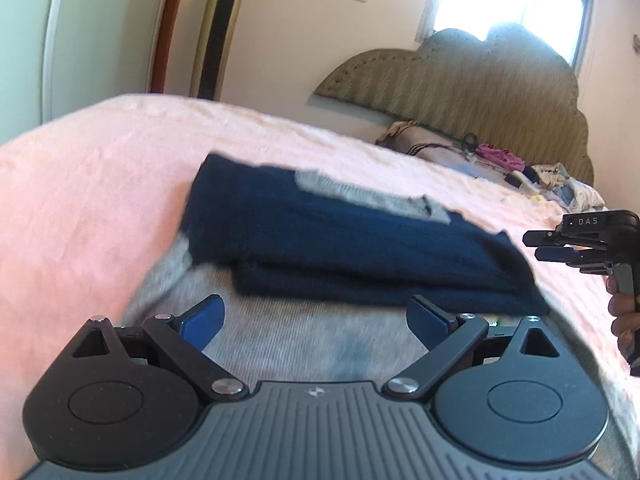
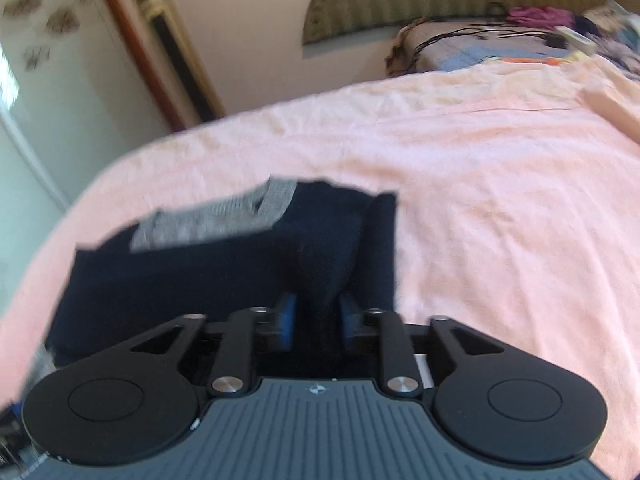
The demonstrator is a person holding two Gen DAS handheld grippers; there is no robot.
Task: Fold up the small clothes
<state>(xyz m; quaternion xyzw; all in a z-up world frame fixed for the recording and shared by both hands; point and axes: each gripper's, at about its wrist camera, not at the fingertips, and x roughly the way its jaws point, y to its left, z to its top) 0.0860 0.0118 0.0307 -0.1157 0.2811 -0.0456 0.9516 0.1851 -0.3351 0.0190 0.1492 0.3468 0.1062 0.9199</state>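
Folding looks well advanced on the navy and grey garment (image 1: pixel 352 240), which lies on the pink-covered bed (image 1: pixel 100 184) as a compact stack: navy layers are doubled over one another, with a grey trim band across the top and a grey panel spread out beneath, nearest the left camera. The left hand-held gripper (image 1: pixel 314 322) hovers over that grey panel with its fingers spread wide and nothing between them. The right hand-held gripper (image 2: pixel 316 316) has its fingers drawn close together; navy cloth seems to sit between them, though blur leaves the pinch uncertain. Judging from the exposed grey panel, at least one more fold probably remains. A heap of other clothes (image 1: pixel 560 184) near the headboard (image 1: pixel 480 80) suggests further items await.
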